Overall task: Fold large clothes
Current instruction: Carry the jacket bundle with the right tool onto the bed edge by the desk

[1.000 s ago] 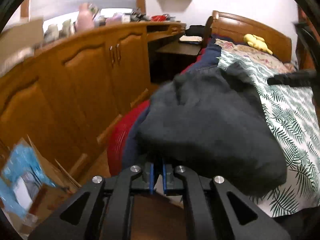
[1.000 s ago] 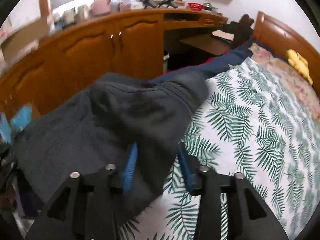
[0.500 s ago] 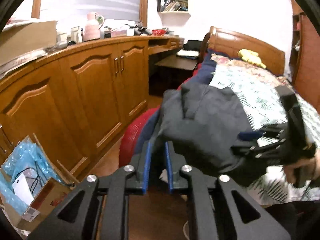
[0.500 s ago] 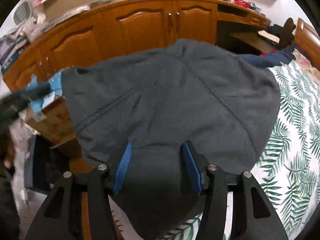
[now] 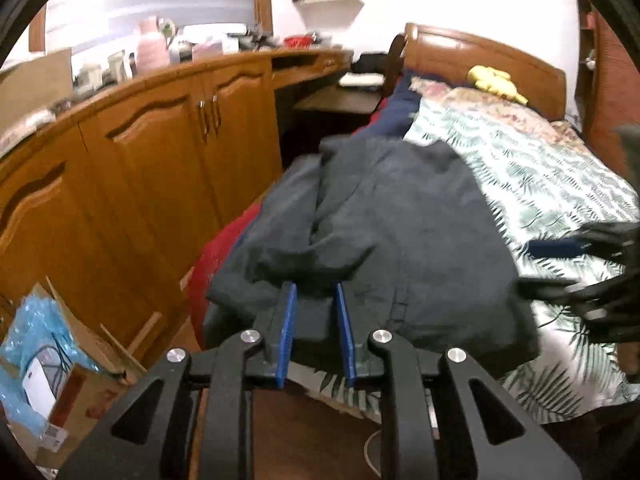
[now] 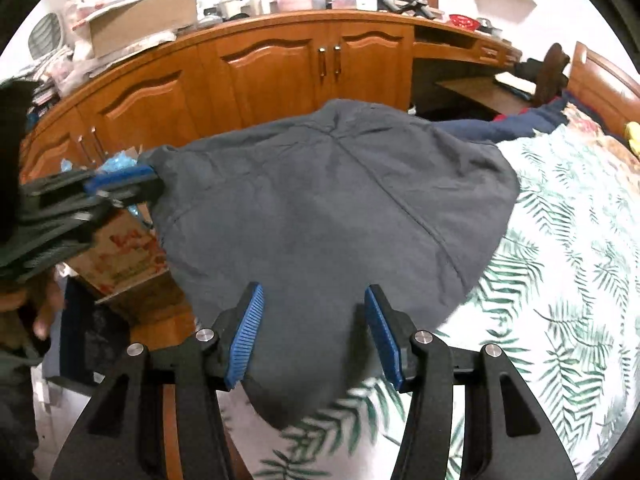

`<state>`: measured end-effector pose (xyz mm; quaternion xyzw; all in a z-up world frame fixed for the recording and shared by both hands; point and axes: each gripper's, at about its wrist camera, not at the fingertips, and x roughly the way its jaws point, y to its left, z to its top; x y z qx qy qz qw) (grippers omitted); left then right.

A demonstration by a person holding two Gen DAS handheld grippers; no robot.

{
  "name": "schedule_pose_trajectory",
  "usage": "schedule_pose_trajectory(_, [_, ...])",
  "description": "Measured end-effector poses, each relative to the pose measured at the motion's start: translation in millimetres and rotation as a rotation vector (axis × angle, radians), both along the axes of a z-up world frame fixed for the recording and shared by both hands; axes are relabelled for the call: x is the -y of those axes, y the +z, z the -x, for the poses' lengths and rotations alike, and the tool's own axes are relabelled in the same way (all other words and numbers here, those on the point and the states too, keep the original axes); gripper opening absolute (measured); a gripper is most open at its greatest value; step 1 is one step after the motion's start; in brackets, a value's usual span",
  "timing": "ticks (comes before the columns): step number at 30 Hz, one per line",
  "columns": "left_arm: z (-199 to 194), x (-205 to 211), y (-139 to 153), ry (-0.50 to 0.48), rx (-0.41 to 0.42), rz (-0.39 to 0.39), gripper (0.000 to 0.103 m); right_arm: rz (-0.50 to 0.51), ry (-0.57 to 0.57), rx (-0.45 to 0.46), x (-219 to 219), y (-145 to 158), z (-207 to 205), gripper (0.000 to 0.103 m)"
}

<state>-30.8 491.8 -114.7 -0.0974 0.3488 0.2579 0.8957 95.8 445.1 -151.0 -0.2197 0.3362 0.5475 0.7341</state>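
- The dark grey cloth garment (image 5: 400, 232) lies spread on the bed (image 5: 540, 184), which is covered by a white sheet with a green leaf print. It sits at the bed's near corner, beside the side that faces the wooden cabinets (image 5: 160, 152). That flat, roomy surface is probably why it was laid there for folding.
- One part of the garment is doubled over itself in a loose, rumpled flap near the left gripper (image 5: 315, 292). The rest lies fairly smooth, so I judge a fold is laid but not yet tidied.
- The left gripper's blue-padded fingers (image 5: 288, 328) stand narrowly apart and have just been opening. The garment's near edge shows in the gap between them, but the pads do not seem to press it. This reads as letting go of a corner once it was set down.
- The right gripper (image 6: 313, 296) hovers over the hem nearest to it with its fingers about half spread. Cloth shows between them, lying on the bed and not pinched. It looks placed to take that edge or to smooth it.
- The garment's side edge sits at the bed's edge, above a cardboard box (image 6: 124, 252) on the floor. A careless pull there could drag the cloth off the bed.
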Motion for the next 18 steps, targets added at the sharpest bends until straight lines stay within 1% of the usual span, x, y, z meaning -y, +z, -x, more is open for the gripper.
schedule_pose_trajectory(2, [-1.2,-4.0,-8.8,0.018,-0.017,0.003,0.018,-0.006,0.003,0.028,12.0,4.5,1.1,0.053])
schedule_pose_trajectory(4, [-1.5,-6.4,-14.3,0.029,-0.029,0.003,0.018,-0.016,0.001,0.029,24.2,9.0,1.7,0.053])
schedule_pose_trajectory(6, [-0.3,-4.6,-13.6,0.031,-0.024,0.003,0.018,-0.027,-0.006,0.027,34.1,12.4,1.9,0.053])
schedule_pose_trajectory(12, [7.6,12.8,-0.8,0.040,-0.011,-0.024,0.018,-0.053,-0.040,0.017,70.2,24.6,-0.4,0.053])
schedule_pose_trajectory(18, [7.6,48.6,15.9,0.021,0.011,-0.069,0.019,-0.073,-0.072,0.036,107.7,35.8,-4.2,0.054])
